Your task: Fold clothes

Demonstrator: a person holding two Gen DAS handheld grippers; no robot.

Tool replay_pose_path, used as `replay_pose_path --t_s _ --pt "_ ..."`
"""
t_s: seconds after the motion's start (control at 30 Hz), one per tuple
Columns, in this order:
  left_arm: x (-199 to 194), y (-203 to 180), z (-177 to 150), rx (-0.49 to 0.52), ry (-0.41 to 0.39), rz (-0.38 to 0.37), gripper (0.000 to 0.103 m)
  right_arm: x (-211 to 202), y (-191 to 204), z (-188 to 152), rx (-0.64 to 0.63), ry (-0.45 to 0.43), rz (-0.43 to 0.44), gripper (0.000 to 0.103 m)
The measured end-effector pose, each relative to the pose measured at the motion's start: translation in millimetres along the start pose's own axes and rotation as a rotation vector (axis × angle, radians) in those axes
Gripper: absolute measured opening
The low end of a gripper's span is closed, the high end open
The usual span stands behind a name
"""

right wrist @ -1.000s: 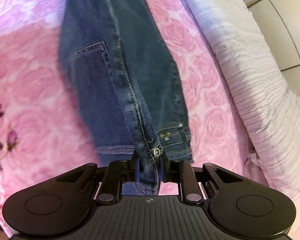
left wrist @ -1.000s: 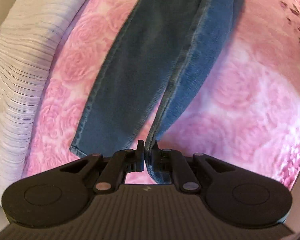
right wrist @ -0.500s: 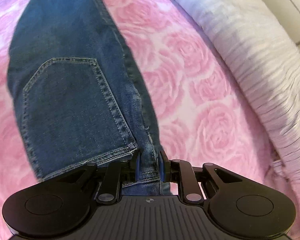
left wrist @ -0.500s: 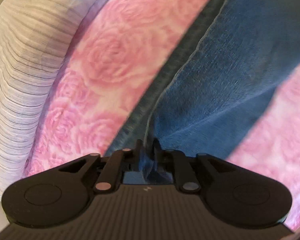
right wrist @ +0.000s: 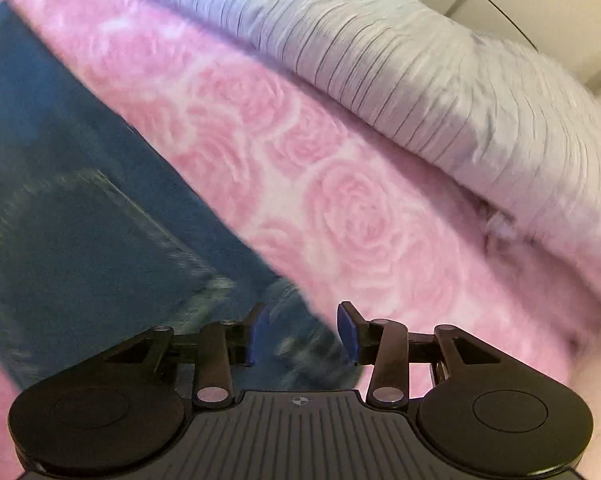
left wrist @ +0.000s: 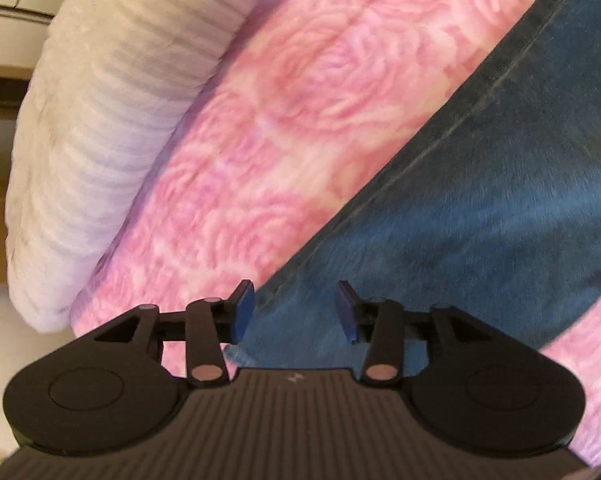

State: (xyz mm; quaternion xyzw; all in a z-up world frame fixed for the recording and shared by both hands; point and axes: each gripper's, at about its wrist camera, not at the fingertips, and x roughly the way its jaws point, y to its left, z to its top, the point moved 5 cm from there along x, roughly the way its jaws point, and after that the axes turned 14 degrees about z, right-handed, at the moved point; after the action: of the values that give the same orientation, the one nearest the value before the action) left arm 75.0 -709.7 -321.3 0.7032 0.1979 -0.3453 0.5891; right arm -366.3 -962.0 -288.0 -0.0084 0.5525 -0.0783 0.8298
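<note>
Both hand-held grippers, left (left wrist: 295, 307) and right (right wrist: 303, 332), gape apart over the jeans (left wrist: 480, 216), gripping nothing. Denim looks heavy, limp, grippy; pinch thick hem or waistband seams.

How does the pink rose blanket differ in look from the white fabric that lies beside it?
The pink rose blanket carries a printed pattern of large roses, while the white fabric is plain with fine dark lines or pleats. The blanket lies fairly flat and bears the jeans; the white fabric bulges up in a rounded roll along the blanket's edge, and no jeans lie on it. Both are soft textiles, and both appear in each wrist view.
</note>
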Motion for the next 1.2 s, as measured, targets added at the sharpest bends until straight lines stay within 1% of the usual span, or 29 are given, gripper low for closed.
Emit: replay_pose_path --t_s 0.1,0.27,0.4,0.47,0.57,0.63,0.77,0.87,0.93,0.97,1.0,1.03,1.07,1.1,1.17,1.2 --pt "-16.6 8.0 -24.9 -0.005 0.013 0.015 0.043 -14.6 30.3 -7.5 0.002 -0.016 0.043 0.043" --pt "-47.7 14.6 -86.1 -0.007 0.06 0.035 0.044 -20.1 84.0 -9.2 -0.008 -0.044 0.131 0.043" --pt "-69.5 3.1 -133.0 0.012 0.068 0.06 0.045 -22.2 128.0 -3.3 -0.024 -0.073 0.202 0.043" --pt "-75.6 -11.2 -149.7 0.066 0.041 0.084 0.045 -22.2 152.0 0.7 -0.04 -0.086 0.236 0.043" --pt "-74.4 -37.1 -169.0 0.173 -0.029 0.127 0.046 -24.7 189.1 7.4 -0.041 -0.101 0.258 0.043" --pt "-64.2 -54.2 -180.1 0.238 -0.076 0.142 0.046 -25.2 213.5 12.6 -0.018 -0.111 0.275 0.044" --pt "-30.4 -84.3 -196.1 0.394 -0.232 0.205 0.046 -15.8 265.0 30.1 -0.027 -0.096 0.268 0.044" --pt "3.9 -101.3 -205.9 0.54 -0.35 0.301 0.047 -2.7 300.6 52.6 -0.032 -0.063 0.234 0.044" --pt "25.2 -106.2 -209.9 0.602 -0.415 0.361 0.047 9.0 321.9 69.4 -0.003 -0.048 0.229 0.044" --pt "34.7 -105.1 -210.6 0.605 -0.439 0.384 0.043 15.7 331.8 78.4 0.008 -0.041 0.228 0.044" --pt "43.3 -103.3 -211.4 0.604 -0.459 0.401 0.024 23.6 340.6 87.9 0.016 -0.034 0.229 0.044" --pt "49.2 -98.9 -212.1 0.584 -0.467 0.395 0.015 31.6 349.3 97.6 0.023 -0.025 0.23 0.044" --pt "53.8 -94.2 -212.9 0.565 -0.48 0.39 0.012 39.1 357.4 107.4 0.026 -0.013 0.233 0.044" --pt "52.9 -87.9 -214.1 0.541 -0.514 0.401 0.009 45.0 364.7 117.3 0.022 -0.006 0.236 0.044" --pt "49.2 -71.2 -217.0 0.472 -0.582 0.473 0.009 52.2 378.4 137.1 -0.009 -0.009 0.243 0.044" --pt "50.1 -70.1 -218.1 0.466 -0.585 0.457 0.009 54.1 383.3 144.6 -0.027 -0.011 0.244 0.044"
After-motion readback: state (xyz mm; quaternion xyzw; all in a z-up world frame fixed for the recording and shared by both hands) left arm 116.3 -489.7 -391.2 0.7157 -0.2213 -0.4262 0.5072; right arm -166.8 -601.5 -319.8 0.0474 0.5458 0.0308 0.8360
